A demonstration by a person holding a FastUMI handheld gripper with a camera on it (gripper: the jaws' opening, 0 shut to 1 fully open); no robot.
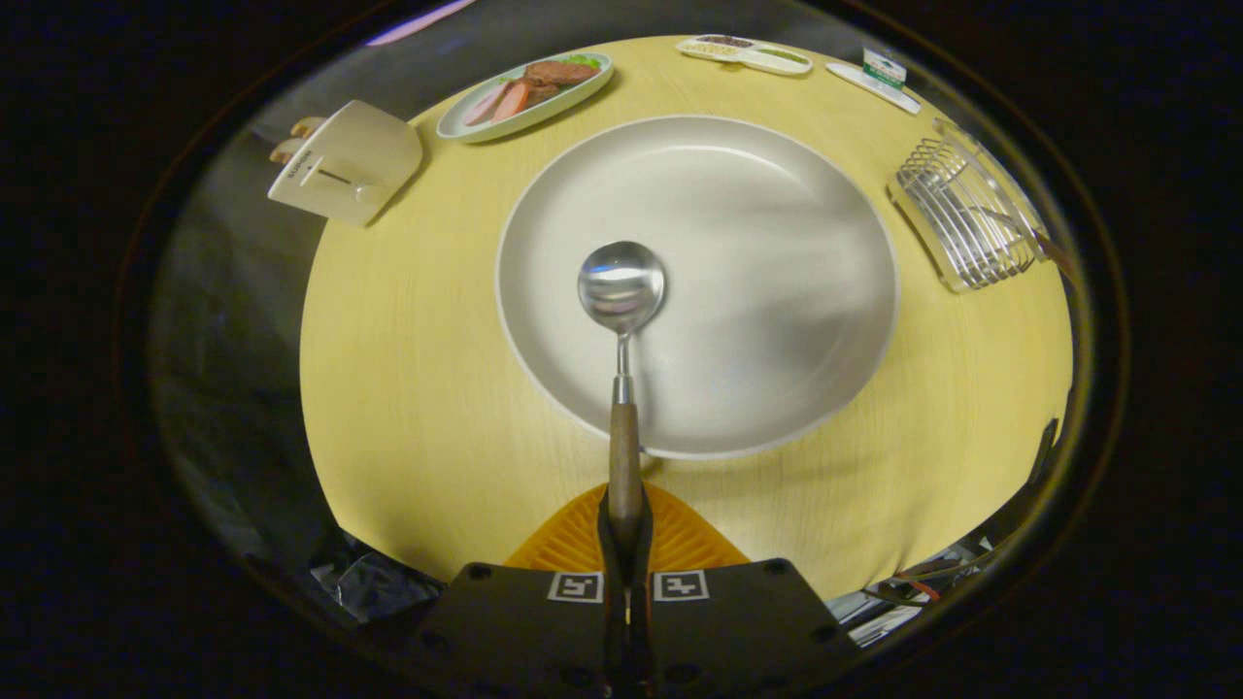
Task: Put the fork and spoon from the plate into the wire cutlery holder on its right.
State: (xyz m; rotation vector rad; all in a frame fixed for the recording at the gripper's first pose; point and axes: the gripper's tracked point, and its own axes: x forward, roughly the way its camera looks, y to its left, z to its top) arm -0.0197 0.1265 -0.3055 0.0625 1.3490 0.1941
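A spoon (621, 320) with a shiny metal bowl and a brown wooden handle sticks straight out from my gripper (626, 519), which is shut on the handle's end. The spoon's bowl hangs over the left half of a large round pale plate (777, 243) on the yellow wooden table. The wire cutlery holder (961, 218) stands to the right of the plate, beyond the fingers. A thin handle, probably the fork's, leans out of the holder on its right side.
A cream knife block (345, 165) stands at the table's far left edge. An oval dish with sliced food (529, 92) lies behind the plate. A long white dish (743, 53) and a small carton on a tray (879, 78) sit at the back.
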